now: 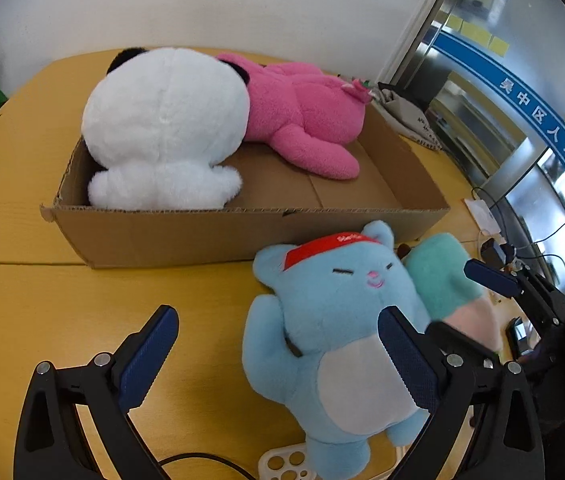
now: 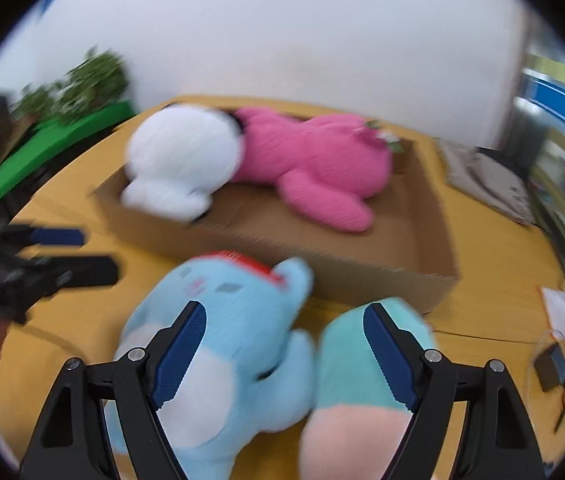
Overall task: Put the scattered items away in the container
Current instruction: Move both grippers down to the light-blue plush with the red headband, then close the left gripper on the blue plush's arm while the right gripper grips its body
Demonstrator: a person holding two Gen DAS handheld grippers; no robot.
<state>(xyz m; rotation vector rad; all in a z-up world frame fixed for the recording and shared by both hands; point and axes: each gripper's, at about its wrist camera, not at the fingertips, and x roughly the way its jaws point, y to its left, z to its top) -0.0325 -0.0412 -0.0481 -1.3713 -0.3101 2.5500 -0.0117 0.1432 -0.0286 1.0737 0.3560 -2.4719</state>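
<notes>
A cardboard box (image 1: 186, 232) (image 2: 362, 272) stands on the yellow table and holds a white plush (image 1: 166, 128) (image 2: 182, 160) and a pink plush (image 1: 302, 116) (image 2: 314, 164). A light blue plush with a red cap (image 1: 346, 312) (image 2: 222, 344) lies on its back in front of the box. A teal and pink plush (image 1: 442, 280) (image 2: 346, 380) lies beside it on the right. My left gripper (image 1: 278, 344) is open, low over the table, its right finger over the blue plush. My right gripper (image 2: 284, 356) is open above both loose plush toys.
A white perforated item (image 1: 282, 462) lies at the near table edge. Papers (image 2: 562, 312) and cables with a small device (image 2: 554, 364) lie at the right. A grey bag (image 1: 406, 116) sits behind the box. A plant (image 2: 82, 84) stands at the left.
</notes>
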